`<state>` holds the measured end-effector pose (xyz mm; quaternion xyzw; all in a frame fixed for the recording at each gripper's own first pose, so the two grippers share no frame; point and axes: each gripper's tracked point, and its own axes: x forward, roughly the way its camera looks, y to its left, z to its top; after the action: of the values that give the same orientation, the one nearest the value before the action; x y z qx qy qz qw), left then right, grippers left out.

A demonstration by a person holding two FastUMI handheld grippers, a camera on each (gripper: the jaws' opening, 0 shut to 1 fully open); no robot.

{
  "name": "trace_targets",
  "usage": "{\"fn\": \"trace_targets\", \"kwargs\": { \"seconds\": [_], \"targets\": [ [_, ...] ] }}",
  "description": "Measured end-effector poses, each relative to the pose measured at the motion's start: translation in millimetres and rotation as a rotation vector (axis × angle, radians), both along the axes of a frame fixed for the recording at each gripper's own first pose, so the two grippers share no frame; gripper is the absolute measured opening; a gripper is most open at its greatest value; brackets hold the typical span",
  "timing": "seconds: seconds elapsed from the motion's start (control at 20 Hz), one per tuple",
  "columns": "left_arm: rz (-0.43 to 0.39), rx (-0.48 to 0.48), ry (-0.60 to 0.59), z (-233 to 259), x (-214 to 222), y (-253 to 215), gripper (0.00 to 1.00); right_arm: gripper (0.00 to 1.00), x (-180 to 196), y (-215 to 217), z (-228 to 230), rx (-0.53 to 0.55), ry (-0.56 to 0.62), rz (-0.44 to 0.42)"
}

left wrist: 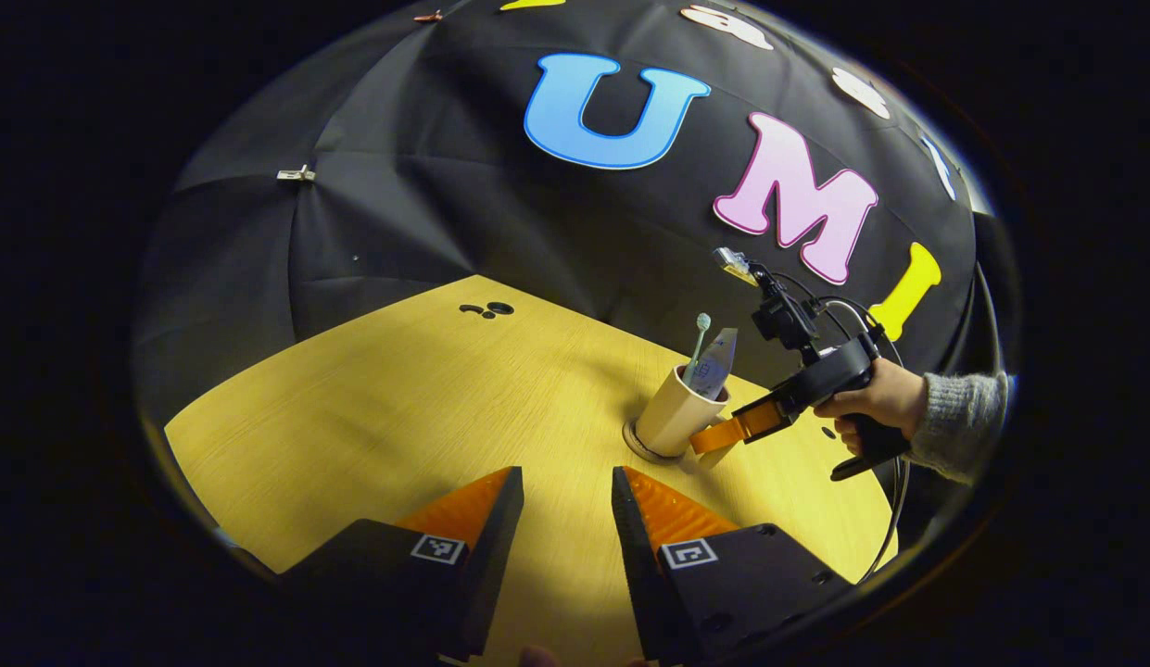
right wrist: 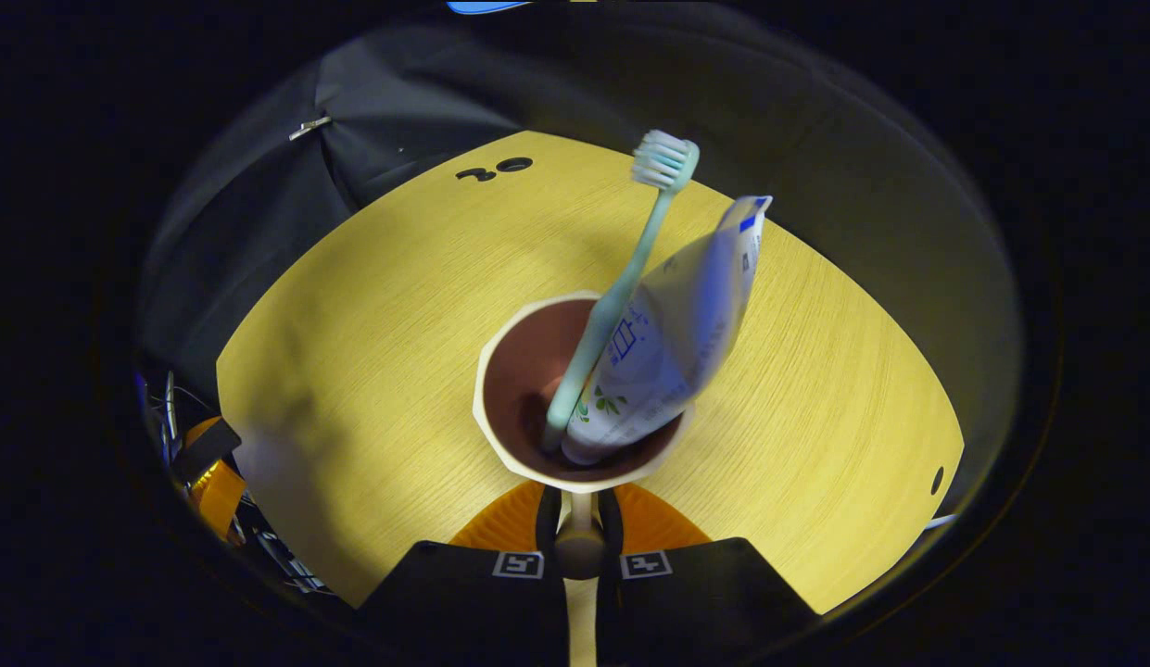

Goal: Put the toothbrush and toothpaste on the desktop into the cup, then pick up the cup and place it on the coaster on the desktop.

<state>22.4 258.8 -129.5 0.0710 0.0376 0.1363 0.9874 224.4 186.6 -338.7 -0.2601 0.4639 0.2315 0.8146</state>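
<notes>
Beige ribbed cup [left wrist: 672,414] w/ toothbrush [right wrist: 621,287] & toothpaste [right wrist: 672,343] is sitting on coaster [left wrist: 638,446]; right claw [right wrist: 579,508] is pinching its handle at 6 o'clock; left claw [left wrist: 567,519] is hanging wide, cup at 1 o'clock.

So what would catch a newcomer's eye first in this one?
Probably the cup mid-table, with a mint toothbrush and a toothpaste tube sticking out of it. In the right gripper view, the right tool is closed on the cup's handle, and in the left gripper view the cup sits on a round coaster. The left tool stands open over bare wooden table.
</notes>
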Motion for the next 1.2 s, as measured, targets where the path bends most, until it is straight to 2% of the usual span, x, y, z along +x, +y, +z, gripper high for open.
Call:
{"fn": "trace_targets", "kwargs": {
  "seconds": [0.25, 0.3, 0.35, 0.5, 0.65, 0.7, 0.75, 0.85, 0.9, 0.95, 1.0, 1.15, 1.2],
  "targets": [
    [-0.004, -0.005, 0.001, 4, 5, 7, 0.63, 0.15, -1, -1, -2, -0.024, -0.001, 0.011],
    [-0.008, -0.004, 0.001, 5, 5, 6, 0.63, 0.09, -2, 0, -2, -0.027, 0.0, 0.01],
    [-0.012, -0.003, 0.001, 6, 6, 6, 0.63, 0.15, -2, 1, -2, -0.031, 0.001, 0.009],
    [-0.019, 0.002, 0.004, 7, 5, 7, 0.63, 0.16, -3, 2, -4, -0.032, 0.015, -0.009],
    [-0.025, 0.002, 0.006, 10, 5, 9, 0.63, 0.21, -5, 2, -4, -0.031, 0.022, -0.015],
    [-0.026, 0.001, 0.006, 10, 4, 9, 0.63, 0.17, -5, 2, -4, -0.033, 0.024, -0.016],
    [-0.029, 0.0, 0.008, 11, 4, 9, 0.63, 0.24, -5, 2, -4, -0.036, 0.023, -0.016],
    [-0.031, 0.002, 0.005, 13, 2, 10, 0.63, 0.28, -8, 3, -3, -0.027, 0.026, -0.017],
    [-0.031, 0.003, 0.005, 16, 1, 10, 0.63, 0.22, -7, 2, -1, -0.022, 0.027, -0.021],
    [-0.032, 0.002, 0.003, 16, 1, 10, 0.63, 0.34, -9, 1, 2, -0.02, 0.027, -0.028],
    [-0.032, 0.003, 0.002, 18, -1, 10, 0.63, 0.36, -9, -2, 5, -0.022, 0.024, -0.032],
    [-0.032, 0.011, 0.003, 21, -5, 8, 0.63, 0.83, -10, -5, 9, -0.013, 0.003, -0.047],
    [-0.032, 0.014, 0.005, 23, -8, 6, 0.63, 0.9, -11, -6, 13, -0.006, -0.008, -0.057]
  ]
}}
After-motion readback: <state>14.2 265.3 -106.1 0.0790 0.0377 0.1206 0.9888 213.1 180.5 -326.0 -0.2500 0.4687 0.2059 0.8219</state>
